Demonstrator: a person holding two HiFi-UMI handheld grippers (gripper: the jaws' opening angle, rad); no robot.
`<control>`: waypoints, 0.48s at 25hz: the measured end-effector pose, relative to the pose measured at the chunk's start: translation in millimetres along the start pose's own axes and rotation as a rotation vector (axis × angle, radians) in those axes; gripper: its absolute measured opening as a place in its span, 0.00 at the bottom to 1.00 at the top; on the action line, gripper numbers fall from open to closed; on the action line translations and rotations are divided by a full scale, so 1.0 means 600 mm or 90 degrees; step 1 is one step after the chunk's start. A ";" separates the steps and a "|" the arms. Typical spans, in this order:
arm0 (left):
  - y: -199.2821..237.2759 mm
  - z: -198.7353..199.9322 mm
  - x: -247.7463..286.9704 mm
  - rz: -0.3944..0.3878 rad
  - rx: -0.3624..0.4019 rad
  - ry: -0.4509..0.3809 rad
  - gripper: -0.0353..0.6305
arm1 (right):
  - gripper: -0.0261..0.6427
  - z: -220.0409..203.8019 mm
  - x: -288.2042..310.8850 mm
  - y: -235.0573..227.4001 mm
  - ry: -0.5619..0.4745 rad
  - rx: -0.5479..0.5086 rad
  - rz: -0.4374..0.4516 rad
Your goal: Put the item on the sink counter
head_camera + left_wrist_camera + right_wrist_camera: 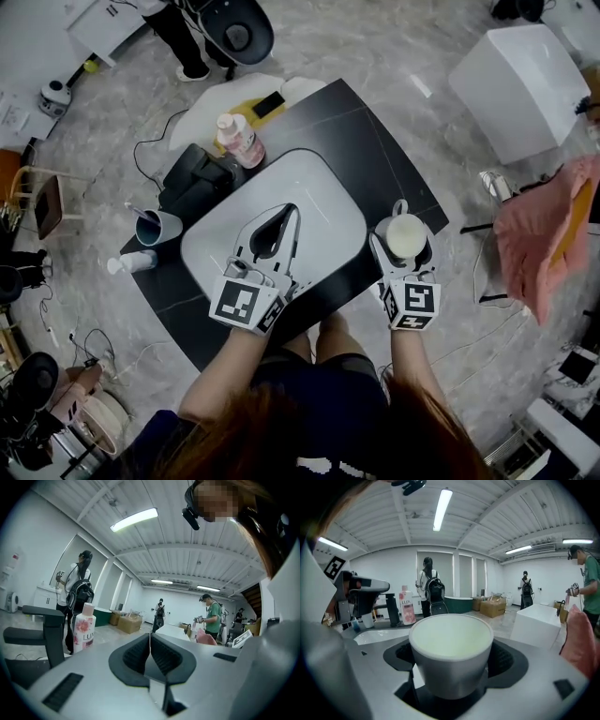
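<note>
A white mug [405, 234] with a small handle is upright between the jaws of my right gripper [403, 242], over the right corner of the black sink counter [370, 141]. In the right gripper view the mug [451, 644] fills the space between the dark pads [511, 660], and the right gripper [451, 665] is shut on it. I cannot tell whether the mug touches the counter. My left gripper [289, 214] hangs over the white sink basin [328, 202]. Its jaws meet with nothing between them, as the left gripper [150, 641] also shows in its own view.
A pink Lux bottle [240, 139], a black faucet block [197, 178], a tumbler with a toothbrush [155, 226] and a small lying bottle [131, 263] line the counter's left side. A white tub [520, 84] and pink cloth [544, 234] stand on the right. People are in the background.
</note>
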State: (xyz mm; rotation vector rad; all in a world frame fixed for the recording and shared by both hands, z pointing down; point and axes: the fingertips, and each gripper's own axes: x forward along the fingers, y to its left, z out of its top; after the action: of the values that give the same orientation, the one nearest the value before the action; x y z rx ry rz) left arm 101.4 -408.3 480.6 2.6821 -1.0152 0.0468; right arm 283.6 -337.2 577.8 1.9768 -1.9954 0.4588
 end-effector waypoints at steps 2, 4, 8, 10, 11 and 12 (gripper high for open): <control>-0.004 -0.008 0.001 -0.006 0.003 0.009 0.09 | 0.70 -0.027 0.001 -0.006 0.016 0.007 -0.006; -0.009 -0.013 0.003 -0.009 0.003 0.015 0.09 | 0.70 -0.046 0.001 -0.012 0.026 0.009 -0.008; -0.020 -0.024 0.005 -0.017 0.004 0.025 0.09 | 0.70 -0.077 0.003 -0.018 0.042 0.014 -0.006; -0.025 -0.025 0.006 -0.019 0.007 0.027 0.09 | 0.70 -0.089 0.004 -0.017 0.052 0.016 -0.001; -0.027 -0.025 0.006 -0.019 0.008 0.028 0.09 | 0.71 -0.093 0.003 -0.017 0.055 0.018 0.003; -0.028 -0.025 0.005 -0.019 0.008 0.028 0.09 | 0.71 -0.097 0.002 -0.017 0.056 0.019 0.006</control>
State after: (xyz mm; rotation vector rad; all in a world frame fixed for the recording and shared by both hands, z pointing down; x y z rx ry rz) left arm 115.9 -394.3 491.1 2.6955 -0.9646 0.1055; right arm 292.7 -313.8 631.3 1.9300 -1.9559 0.5720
